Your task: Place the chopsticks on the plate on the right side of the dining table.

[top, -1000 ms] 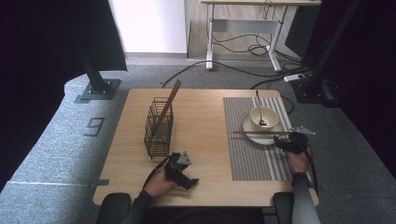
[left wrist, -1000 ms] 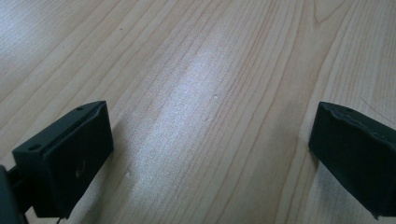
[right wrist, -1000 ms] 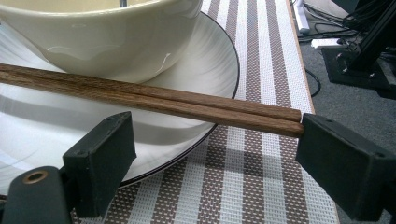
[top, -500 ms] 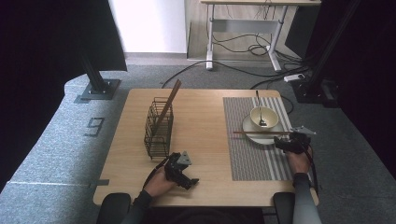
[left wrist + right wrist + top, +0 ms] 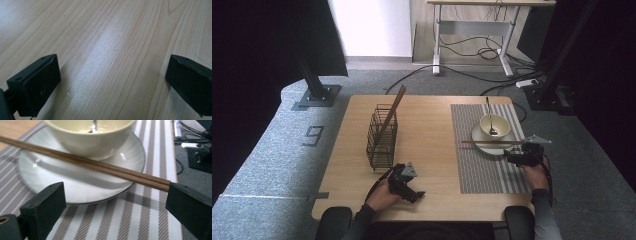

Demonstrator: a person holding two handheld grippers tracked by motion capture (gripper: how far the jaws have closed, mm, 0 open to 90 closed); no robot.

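While chopsticks (image 5: 85,163) lie across the plate (image 5: 37,173) under the bowl (image 5: 87,137), right tongs (image 5: 115,202) sit spread just beside that plate, one jaw touching the chopstick tips. Left tongs (image 5: 112,80) spread over bare counter (image 5: 105,32), well apart from plate.

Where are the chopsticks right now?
The chopsticks lie across the plate, in front of the bowl, on the table's right; the right tool sits at their end.

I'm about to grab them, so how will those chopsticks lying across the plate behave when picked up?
The chopsticks look stiff, thin wood, probably light. Being two loose sticks, they may split apart or roll. Resting on the plate rim, they could tip when nudged.
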